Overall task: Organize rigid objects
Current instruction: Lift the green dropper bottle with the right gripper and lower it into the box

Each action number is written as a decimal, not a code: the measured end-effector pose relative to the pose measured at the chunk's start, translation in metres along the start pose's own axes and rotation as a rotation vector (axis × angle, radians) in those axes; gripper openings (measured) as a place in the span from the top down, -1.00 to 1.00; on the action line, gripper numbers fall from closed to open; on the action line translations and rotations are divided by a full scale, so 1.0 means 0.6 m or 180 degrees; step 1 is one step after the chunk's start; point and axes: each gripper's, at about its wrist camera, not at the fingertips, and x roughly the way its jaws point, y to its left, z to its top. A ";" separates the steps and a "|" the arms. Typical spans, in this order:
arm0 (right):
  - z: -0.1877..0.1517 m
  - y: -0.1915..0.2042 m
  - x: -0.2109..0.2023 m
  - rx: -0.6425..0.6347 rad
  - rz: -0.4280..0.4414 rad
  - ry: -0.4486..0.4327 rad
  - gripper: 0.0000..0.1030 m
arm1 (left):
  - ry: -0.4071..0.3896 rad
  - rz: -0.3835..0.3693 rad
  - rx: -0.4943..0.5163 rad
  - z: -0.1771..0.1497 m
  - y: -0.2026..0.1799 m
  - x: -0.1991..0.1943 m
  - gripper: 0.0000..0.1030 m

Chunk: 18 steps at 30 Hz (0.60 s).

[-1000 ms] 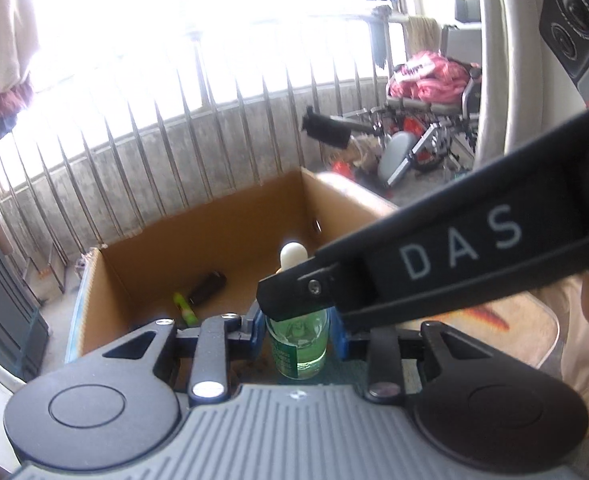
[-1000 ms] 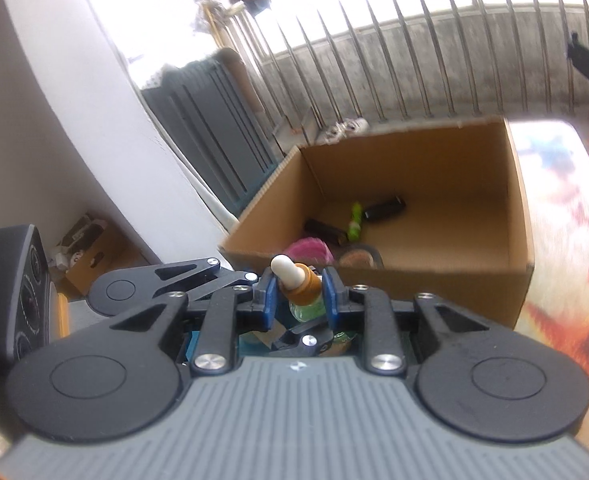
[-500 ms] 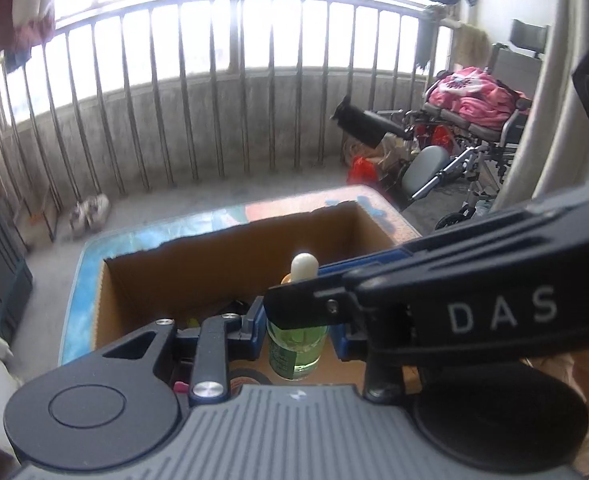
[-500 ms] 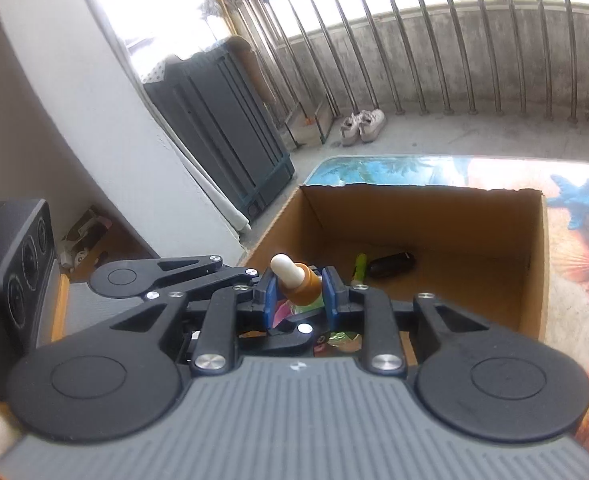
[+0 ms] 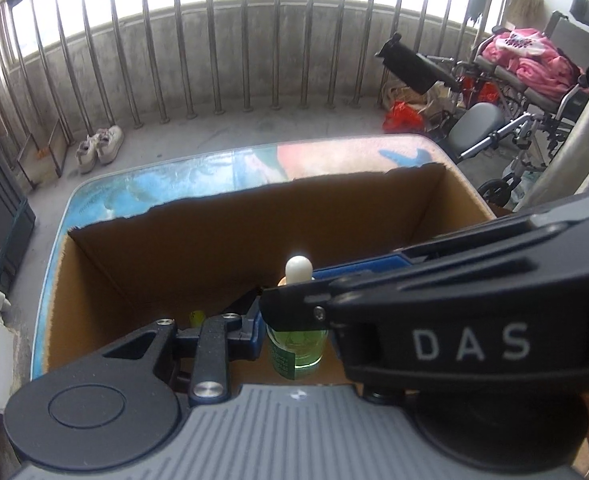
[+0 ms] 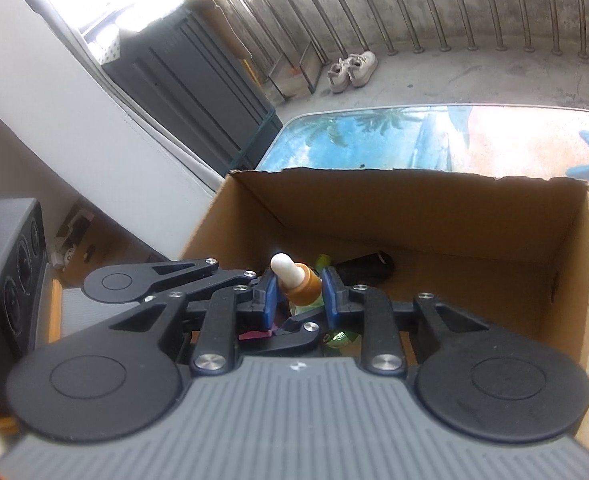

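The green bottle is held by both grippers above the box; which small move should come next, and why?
Probably lower it into the cardboard box. The left gripper grips the green bottle at its body, the right gripper at its orange neck, and both already point down into the box.

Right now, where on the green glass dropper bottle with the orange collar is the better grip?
On the green glass dropper bottle, grip the wide green body from its two sides, as the left gripper does. The right gripper clamps the narrower orange collar; the white bulb looks too soft.
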 end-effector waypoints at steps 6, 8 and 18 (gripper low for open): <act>0.009 -0.027 0.052 0.0091 0.0024 0.0121 0.57 | 0.0191 0.0024 -0.0062 -0.001 0.011 0.034 0.35; 0.014 -0.037 0.069 0.0125 0.0046 0.0150 0.57 | 0.0238 0.0033 -0.0096 0.000 0.016 0.041 0.35; 0.021 -0.058 0.108 0.0179 0.0023 0.0208 0.56 | 0.0324 0.0005 -0.0212 0.000 0.029 0.046 0.32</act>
